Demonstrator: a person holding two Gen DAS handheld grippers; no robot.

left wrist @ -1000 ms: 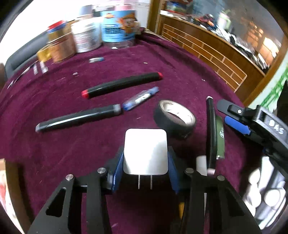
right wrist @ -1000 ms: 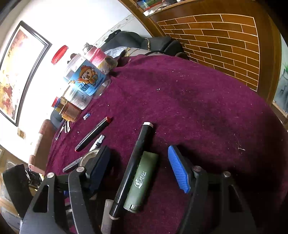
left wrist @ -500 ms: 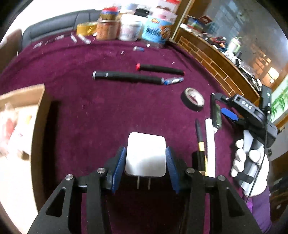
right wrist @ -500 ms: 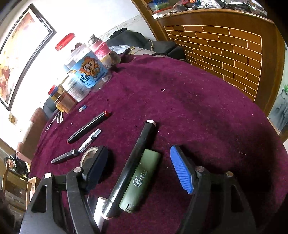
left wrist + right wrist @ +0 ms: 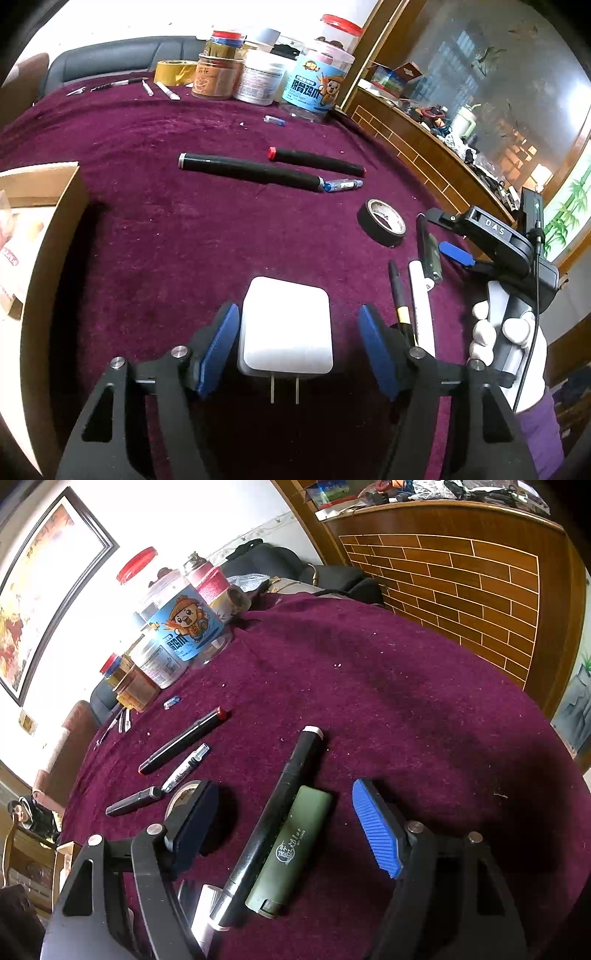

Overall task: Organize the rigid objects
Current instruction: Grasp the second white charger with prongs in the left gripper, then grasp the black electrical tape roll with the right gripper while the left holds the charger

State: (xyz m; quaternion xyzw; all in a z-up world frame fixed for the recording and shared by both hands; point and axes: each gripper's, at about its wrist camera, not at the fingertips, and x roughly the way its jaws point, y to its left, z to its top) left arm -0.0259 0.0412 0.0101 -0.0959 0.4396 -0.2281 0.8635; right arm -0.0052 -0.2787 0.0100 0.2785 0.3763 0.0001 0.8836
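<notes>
Charger (image 5: 286, 328), white with two prongs toward the camera, lies on the purple-clothed bench (image 5: 166, 236) between the blue pads of the left tool (image 5: 299, 347); its jaws are opening, the left pad just beside the charger's side, the right pad clear of it, so nothing is gripped. To the right of it lie a thin dark pen (image 5: 398, 295) and a white pen (image 5: 421, 302), side by side; beyond them a black marker (image 5: 280, 819) and a green lighter (image 5: 291, 849) lie touching along their length between the pads of the right tool (image 5: 288, 816); that tool's jaws are opening too, both pads well clear of the pair, holding nothing; a white-gloved hand (image 5: 506, 332) carries it. A cardboard box (image 5: 48, 236) stands at the bench's left edge. Farther out sits a black tape roll (image 5: 382, 222), flat on the cloth; past it a long black marker (image 5: 251, 172) with a small blue-tipped pen (image 5: 343, 184) at its end, and a red-capped marker (image 5: 316, 161) just behind. At the far edge stand jars (image 5: 258, 83), a yellow tape roll (image 5: 173, 72) beside them.
</notes>
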